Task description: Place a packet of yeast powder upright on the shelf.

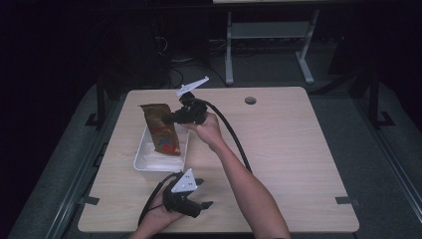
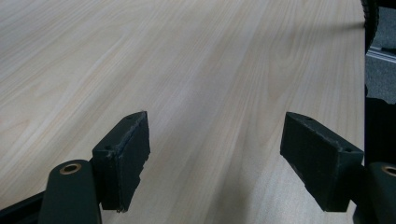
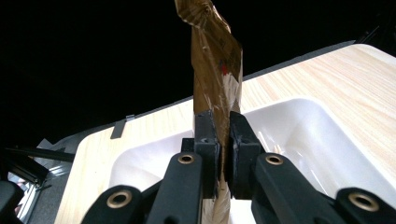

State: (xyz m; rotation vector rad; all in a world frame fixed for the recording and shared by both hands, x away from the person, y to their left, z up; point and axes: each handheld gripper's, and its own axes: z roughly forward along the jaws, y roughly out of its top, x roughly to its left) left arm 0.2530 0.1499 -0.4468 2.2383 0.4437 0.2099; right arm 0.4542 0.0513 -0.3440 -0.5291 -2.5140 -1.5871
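Observation:
A brown and red snack packet [image 1: 160, 129] hangs above a white rectangular tray [image 1: 142, 160] on the left half of the wooden table. My right gripper [image 1: 166, 118] is shut on the packet near its upper part, reaching in from the right. In the right gripper view the jaws pinch the gold-brown packet [image 3: 215, 56] edge-on, with the white tray [image 3: 303, 135] below. My left gripper [image 1: 203, 194] rests low near the table's front edge, open, pointing right. In the left gripper view its two pads [image 2: 122, 156] stand wide apart over bare wood with nothing between them.
The wooden table [image 1: 288, 144] has a round cable hole [image 1: 250, 100] at the back. Black cables trail from both grippers across the table. A white desk frame [image 1: 268, 35] stands on the dark floor behind. The tray's lower part holds something pale.

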